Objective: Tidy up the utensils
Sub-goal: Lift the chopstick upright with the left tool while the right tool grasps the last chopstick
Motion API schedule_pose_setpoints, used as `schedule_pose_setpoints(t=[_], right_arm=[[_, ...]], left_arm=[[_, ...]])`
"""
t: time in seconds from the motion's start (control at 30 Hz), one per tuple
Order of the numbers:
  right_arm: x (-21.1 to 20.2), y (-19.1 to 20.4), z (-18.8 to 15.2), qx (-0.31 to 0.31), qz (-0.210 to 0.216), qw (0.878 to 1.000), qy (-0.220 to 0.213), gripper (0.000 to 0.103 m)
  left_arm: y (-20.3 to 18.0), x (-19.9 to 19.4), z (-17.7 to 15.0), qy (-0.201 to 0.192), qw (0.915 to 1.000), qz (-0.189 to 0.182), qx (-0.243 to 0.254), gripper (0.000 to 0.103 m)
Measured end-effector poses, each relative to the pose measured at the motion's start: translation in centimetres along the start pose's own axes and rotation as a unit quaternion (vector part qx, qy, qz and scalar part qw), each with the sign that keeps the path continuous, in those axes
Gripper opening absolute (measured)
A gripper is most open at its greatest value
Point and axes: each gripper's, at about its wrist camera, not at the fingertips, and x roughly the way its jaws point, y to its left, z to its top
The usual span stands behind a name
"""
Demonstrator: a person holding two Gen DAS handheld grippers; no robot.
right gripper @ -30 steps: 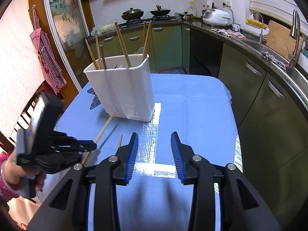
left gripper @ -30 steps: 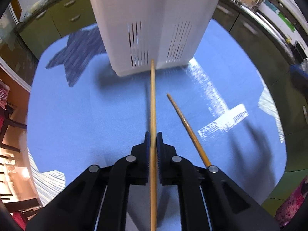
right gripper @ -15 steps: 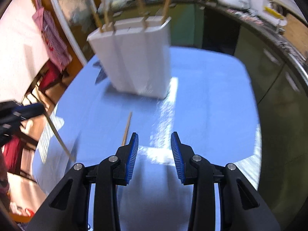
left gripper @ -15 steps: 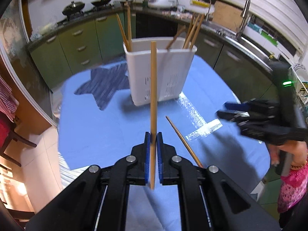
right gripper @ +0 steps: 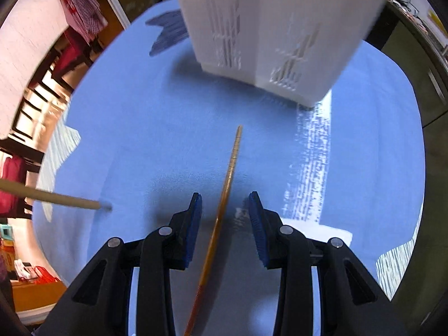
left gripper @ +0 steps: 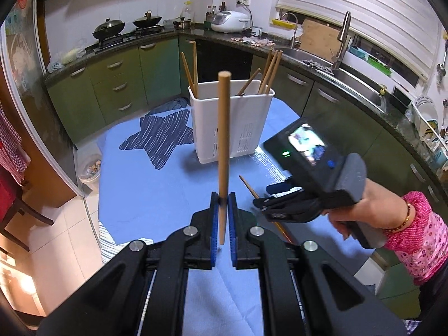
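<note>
My left gripper [left gripper: 222, 200] is shut on a wooden chopstick [left gripper: 224, 140], held upright above the blue tablecloth [left gripper: 156, 196]. Its tip also shows at the left of the right wrist view [right gripper: 61, 198]. A white slotted utensil holder [left gripper: 231, 123] with several chopsticks in it stands on the far side of the table; it fills the top of the right wrist view [right gripper: 280, 33]. My right gripper [right gripper: 225, 210] is open and low over the cloth, its fingers on either side of a second chopstick [right gripper: 228, 179] lying flat. That chopstick [left gripper: 247, 184] is partly hidden by the right gripper [left gripper: 280, 198] in the left wrist view.
Green cabinets [left gripper: 117, 84] and a counter with a sink [left gripper: 330, 64] ring the table. The table edge drops to a tiled floor [left gripper: 70, 224] on the left. A dark star pattern [left gripper: 159, 137] marks the cloth left of the holder.
My left gripper has lifted and tilted its chopstick up, away from the holder. My right gripper has moved down over the lying chopstick, which now sits between its open fingers.
</note>
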Motion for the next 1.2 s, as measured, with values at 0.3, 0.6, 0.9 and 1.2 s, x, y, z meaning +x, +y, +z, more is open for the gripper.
schedule_pose_setpoints(t=[0.3, 0.6, 0.9, 1.2], right_arm=[[1.4, 2.0, 0.3, -0.017, -0.028, 0.999, 0.018, 0.015], [0.9, 1.0, 0.5, -0.001, 0.005, 1.0, 0.006, 0.007], [-5.4, -0.1, -1.3, 0.008, 0.033, 0.997, -0.072, 0.007], [-13.5, -2.5, -6.3, 0.023, 0.046, 0.984, -0.169, 0.007]], left_arm=[[0.1, 0.1, -0.4, 0.002, 1.0, -0.006, 0.003, 0.007], [-0.1, -0.2, -0.4, -0.001, 0.9999, -0.009, 0.007, 0.007], [-0.4, -0.4, -0.1, -0.004, 0.9999, -0.009, 0.011, 0.007], [-0.7, -0.8, 0.1, -0.007, 0.9999, -0.009, 0.012, 0.007]])
